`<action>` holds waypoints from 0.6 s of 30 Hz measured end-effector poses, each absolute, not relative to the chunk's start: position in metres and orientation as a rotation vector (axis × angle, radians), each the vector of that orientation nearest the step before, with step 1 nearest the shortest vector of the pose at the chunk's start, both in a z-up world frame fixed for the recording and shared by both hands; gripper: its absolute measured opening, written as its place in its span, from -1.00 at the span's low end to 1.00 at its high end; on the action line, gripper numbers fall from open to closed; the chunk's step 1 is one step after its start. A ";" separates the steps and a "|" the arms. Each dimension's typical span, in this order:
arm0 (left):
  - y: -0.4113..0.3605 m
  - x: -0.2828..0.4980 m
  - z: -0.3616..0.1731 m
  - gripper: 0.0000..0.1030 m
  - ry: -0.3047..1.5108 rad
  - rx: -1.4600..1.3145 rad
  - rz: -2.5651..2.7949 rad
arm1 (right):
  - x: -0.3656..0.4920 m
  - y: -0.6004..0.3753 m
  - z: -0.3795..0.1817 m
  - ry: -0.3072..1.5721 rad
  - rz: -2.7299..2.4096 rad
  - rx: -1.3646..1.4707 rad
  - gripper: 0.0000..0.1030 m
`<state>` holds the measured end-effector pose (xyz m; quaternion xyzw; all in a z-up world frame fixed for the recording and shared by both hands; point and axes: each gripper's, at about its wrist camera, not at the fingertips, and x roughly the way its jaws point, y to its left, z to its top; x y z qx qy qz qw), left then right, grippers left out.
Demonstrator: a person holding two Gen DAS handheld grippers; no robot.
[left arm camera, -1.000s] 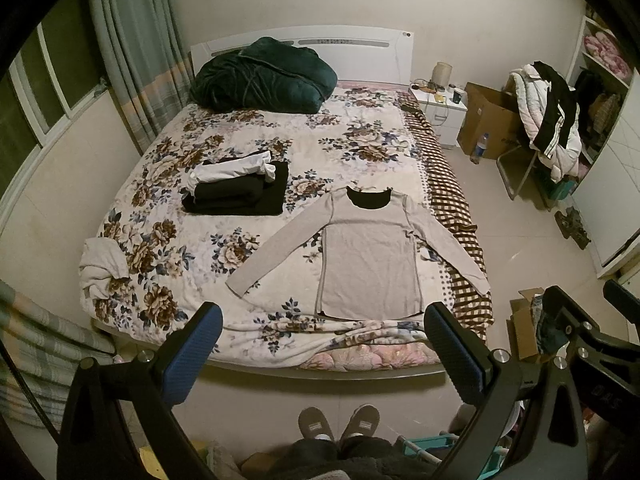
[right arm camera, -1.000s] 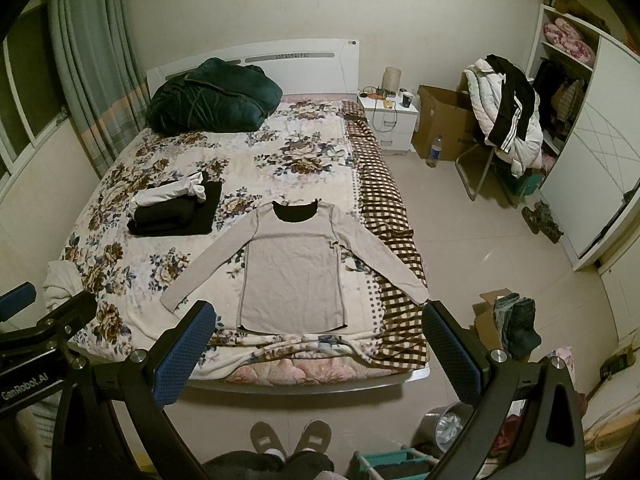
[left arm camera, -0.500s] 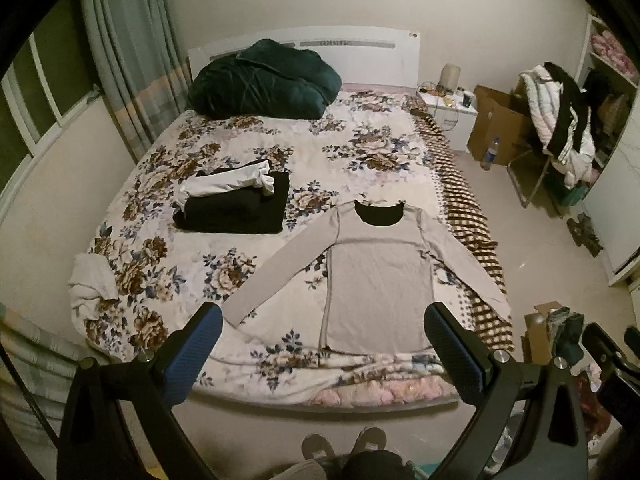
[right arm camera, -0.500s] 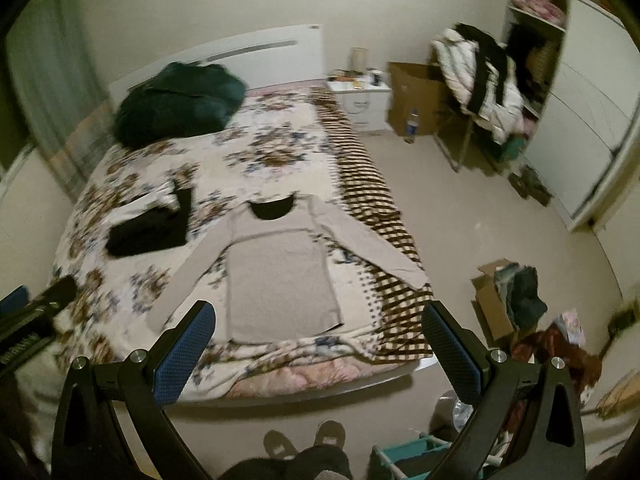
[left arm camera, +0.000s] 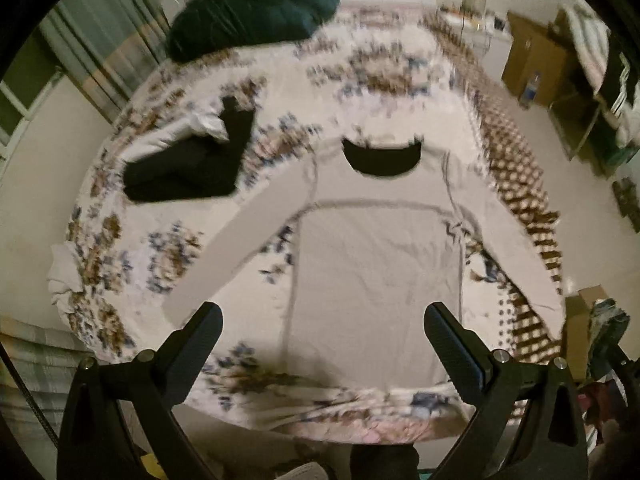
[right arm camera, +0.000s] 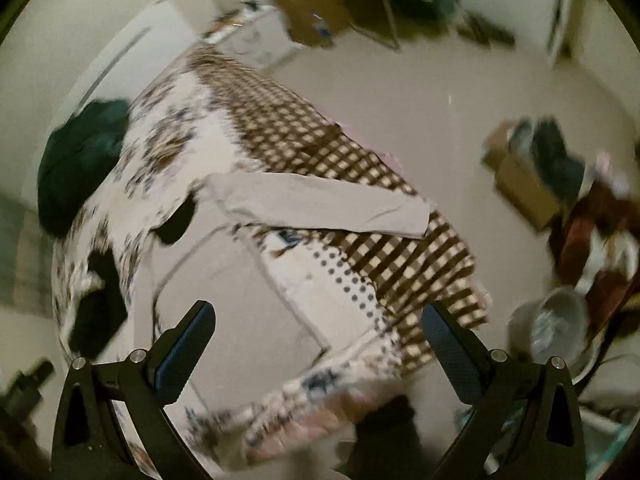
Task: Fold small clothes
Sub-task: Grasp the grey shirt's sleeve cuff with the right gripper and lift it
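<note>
A beige long-sleeved top (left arm camera: 376,268) lies flat on the floral bed (left arm camera: 328,64), sleeves spread, its dark neck opening (left arm camera: 382,158) toward the headboard. My left gripper (left arm camera: 322,344) hovers open above the top's hem, holding nothing. In the right wrist view the same top (right arm camera: 224,292) shows tilted, its right sleeve (right arm camera: 320,204) stretched over the checked blanket (right arm camera: 360,168). My right gripper (right arm camera: 318,344) is open above the top's lower right part, empty. A folded black and white pile (left arm camera: 188,160) sits left of the top.
A dark green quilt (left arm camera: 252,4) is heaped at the headboard. A nightstand (left arm camera: 476,20) and cardboard box (left arm camera: 532,52) stand right of the bed. On the floor to the right are a box of clothes (right arm camera: 536,172) and a grey bucket (right arm camera: 556,324).
Both grippers have dropped toward the bed and the top looks much larger. The right gripper has also swung and tilted to the right, toward the sleeve. Both views are motion-blurred.
</note>
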<state>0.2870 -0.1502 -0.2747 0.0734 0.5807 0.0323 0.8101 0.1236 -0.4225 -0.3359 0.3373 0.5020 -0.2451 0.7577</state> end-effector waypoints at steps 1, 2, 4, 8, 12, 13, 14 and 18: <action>-0.153 0.292 -0.289 1.00 1.259 0.157 0.069 | 0.129 -0.439 -0.361 1.090 -0.557 0.765 1.00; -0.158 0.298 -0.307 1.00 1.276 0.160 0.070 | 0.132 -0.457 -0.392 1.073 -0.570 0.818 1.00; -0.171 0.312 -0.348 1.00 1.310 0.175 0.084 | 0.134 -0.476 -0.434 1.056 -0.587 0.891 1.00; -0.188 0.331 -0.426 1.00 1.369 0.201 0.122 | 0.124 -0.519 -0.528 0.961 -0.618 1.149 1.00; -0.197 0.347 -0.488 1.00 1.419 0.215 0.138 | 0.110 -0.540 -0.590 0.851 -0.701 1.314 1.00; -0.201 0.351 -0.497 1.00 1.420 0.222 0.137 | 0.108 -0.547 -0.609 0.815 -0.722 1.356 1.00; -0.204 0.354 -0.507 1.00 1.423 0.233 0.134 | 0.107 -0.548 -0.616 0.796 -0.738 1.377 1.00; -0.212 0.362 -0.530 1.00 1.434 0.243 0.118 | 0.109 -0.558 -0.646 0.693 -0.786 1.424 0.99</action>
